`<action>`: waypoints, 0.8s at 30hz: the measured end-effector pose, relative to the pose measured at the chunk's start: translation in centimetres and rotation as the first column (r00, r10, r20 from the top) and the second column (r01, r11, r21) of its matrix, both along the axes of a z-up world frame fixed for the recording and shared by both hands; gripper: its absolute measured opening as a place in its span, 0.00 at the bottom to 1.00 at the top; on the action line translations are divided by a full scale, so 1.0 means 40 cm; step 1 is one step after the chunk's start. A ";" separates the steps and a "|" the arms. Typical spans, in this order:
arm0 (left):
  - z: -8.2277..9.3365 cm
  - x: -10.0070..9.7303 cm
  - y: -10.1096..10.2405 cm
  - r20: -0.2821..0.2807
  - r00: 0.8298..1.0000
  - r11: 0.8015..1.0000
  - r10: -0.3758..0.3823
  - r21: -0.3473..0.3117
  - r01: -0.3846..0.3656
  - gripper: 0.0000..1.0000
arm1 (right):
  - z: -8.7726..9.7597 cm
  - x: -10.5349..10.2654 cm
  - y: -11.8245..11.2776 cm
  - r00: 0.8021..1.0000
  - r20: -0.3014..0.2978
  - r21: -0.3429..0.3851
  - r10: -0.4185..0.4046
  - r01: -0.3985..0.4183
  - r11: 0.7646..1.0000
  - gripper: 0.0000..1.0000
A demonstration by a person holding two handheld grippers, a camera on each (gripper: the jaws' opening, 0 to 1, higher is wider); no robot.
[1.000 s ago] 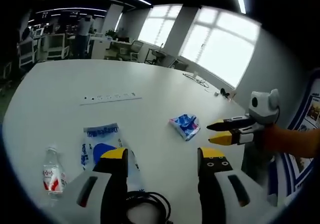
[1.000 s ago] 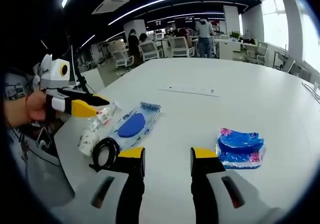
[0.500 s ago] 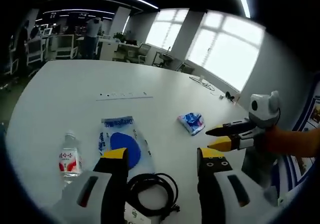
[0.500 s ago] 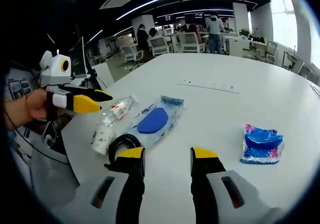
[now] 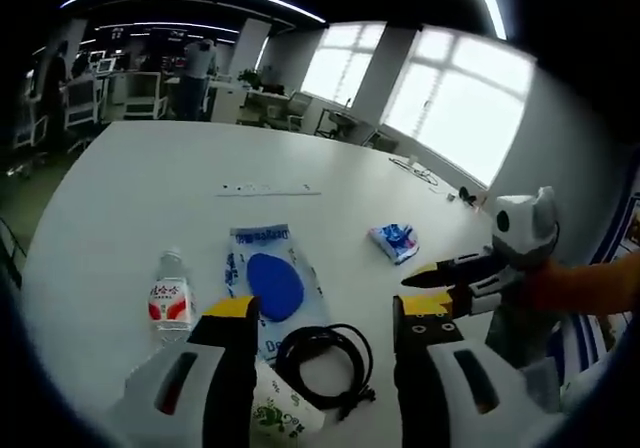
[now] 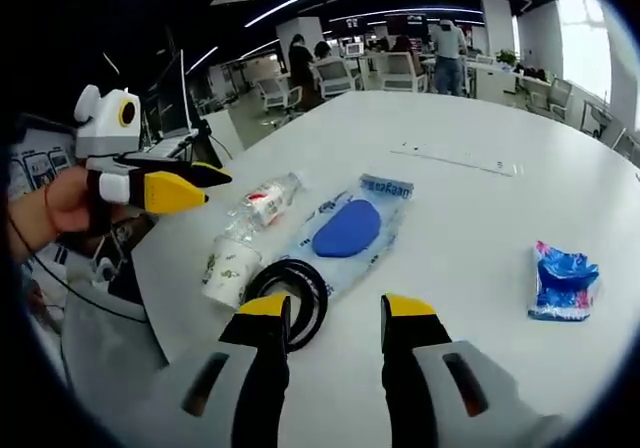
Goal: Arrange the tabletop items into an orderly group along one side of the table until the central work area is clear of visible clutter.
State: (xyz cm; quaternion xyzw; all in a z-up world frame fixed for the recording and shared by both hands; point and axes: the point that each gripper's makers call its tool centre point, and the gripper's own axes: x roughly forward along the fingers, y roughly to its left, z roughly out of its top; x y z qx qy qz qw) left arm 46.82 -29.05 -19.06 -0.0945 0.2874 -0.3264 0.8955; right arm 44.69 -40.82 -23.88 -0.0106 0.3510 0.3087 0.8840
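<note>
Both views are pulling back toward the near edge of the table [image 5: 130,178]: a second ago the black cable coil [image 5: 325,366] was only peeking in at the bottom of the left gripper view, and now the whole coil and a paper cup [image 5: 283,413] are showing, so the items are sitting untouched while the person is backing off to survey them. Nothing is getting grouped yet; the clutter is lying spread across the near middle.

The left gripper [image 5: 325,313] is holding its yellow-tipped jaws apart with nothing between them, and the right gripper [image 6: 335,310] is doing the same.

The water bottle [image 6: 268,200] is clear ribbed plastic with a red label, lying on its side just beside the cup in the right gripper view. The clear flat pouch [image 6: 345,233] is glossy film around a smooth blue oval. The blue tissue pack [image 6: 562,280] is soft, crinkly wrap, lying well apart. The coil is matte rubbery loops touching the pouch
</note>
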 end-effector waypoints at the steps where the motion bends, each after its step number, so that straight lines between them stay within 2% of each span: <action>1: -0.001 -0.001 0.002 0.000 1.000 1.000 0.001 0.001 -0.001 0.54 | -0.003 -0.002 0.007 1.000 -0.004 0.000 0.002 -0.002 1.000 0.34; 11: -0.021 -0.030 0.048 -0.007 1.000 1.000 0.024 0.002 -0.024 0.54 | -0.052 -0.012 0.059 0.999 -0.042 -0.027 0.011 -0.012 1.000 0.35; 24: -0.048 -0.044 0.095 -0.022 0.998 0.999 0.050 -0.010 -0.050 0.54 | -0.121 -0.014 0.093 0.995 -0.094 -0.089 -0.020 0.012 0.996 0.35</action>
